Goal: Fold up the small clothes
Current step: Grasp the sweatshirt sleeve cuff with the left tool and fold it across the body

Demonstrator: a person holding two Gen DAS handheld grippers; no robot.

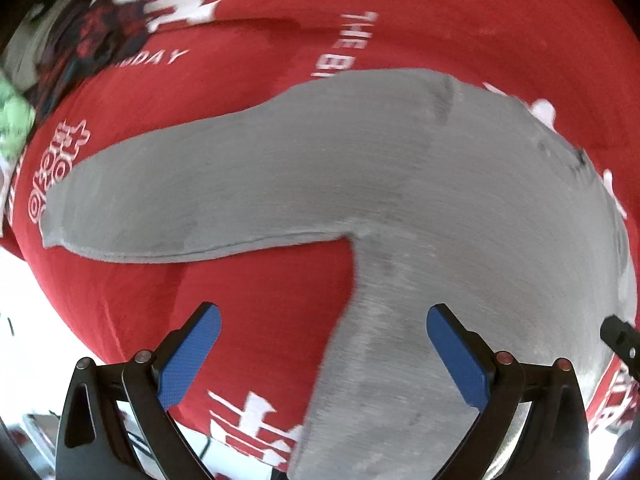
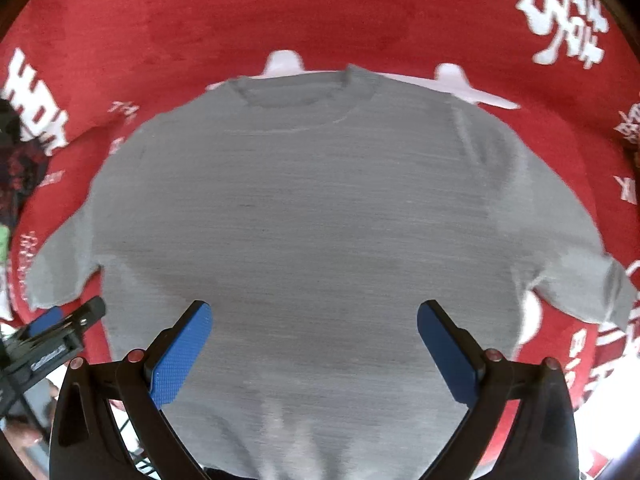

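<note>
Grey knit T-shirt (image 2: 304, 216) flat on red printed cloth (image 2: 160, 20), left gripper (image 1: 324, 344) and right gripper (image 2: 314, 342) spread, empty

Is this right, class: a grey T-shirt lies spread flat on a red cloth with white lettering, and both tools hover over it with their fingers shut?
Not quite. The grey T-shirt does lie spread on the red cloth, but each wrist view shows its tool open: the left tool and the right tool both have their blue fingers wide apart, gripping nothing.
</note>
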